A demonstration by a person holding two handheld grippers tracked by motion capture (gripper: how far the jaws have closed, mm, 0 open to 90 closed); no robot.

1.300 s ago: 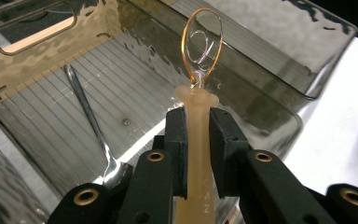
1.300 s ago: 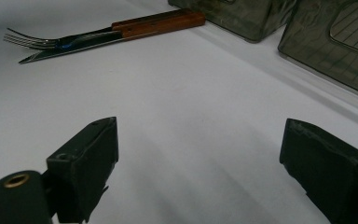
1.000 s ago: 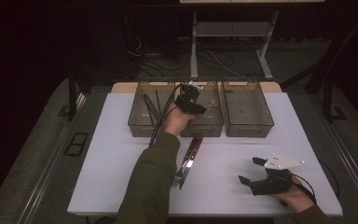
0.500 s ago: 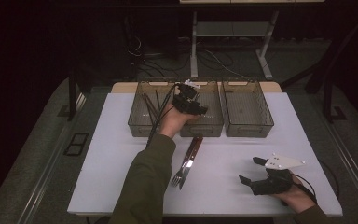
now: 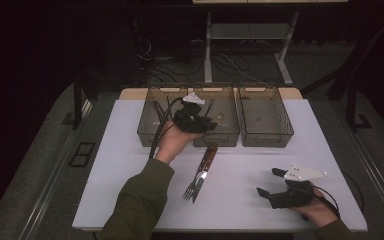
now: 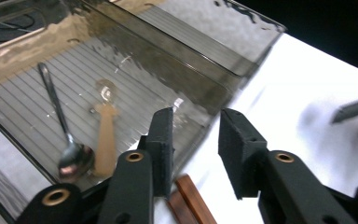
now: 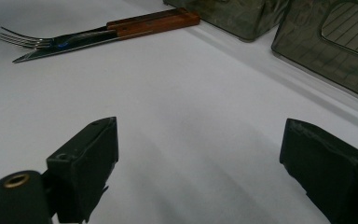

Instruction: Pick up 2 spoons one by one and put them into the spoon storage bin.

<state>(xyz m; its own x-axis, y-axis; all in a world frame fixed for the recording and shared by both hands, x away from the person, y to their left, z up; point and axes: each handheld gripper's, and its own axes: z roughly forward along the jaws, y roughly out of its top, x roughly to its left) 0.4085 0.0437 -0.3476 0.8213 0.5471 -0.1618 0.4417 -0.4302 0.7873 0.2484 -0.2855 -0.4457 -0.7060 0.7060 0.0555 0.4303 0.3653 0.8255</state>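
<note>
- I see the white desk (image 5: 130,170) carrying three clear bins (image 5: 265,117) in a row along its far edge.
- Near me, a wooden-handled fork (image 5: 196,181) and knife (image 5: 206,165) lie side by side, touching.

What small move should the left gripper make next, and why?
Probably draw the left gripper back from the middle smoky plastic bin and down toward the wooden-handled fork and knife on the white table. Its jaws, which have just been closing, hold nothing, and two spoons already lie in that bin.
</note>
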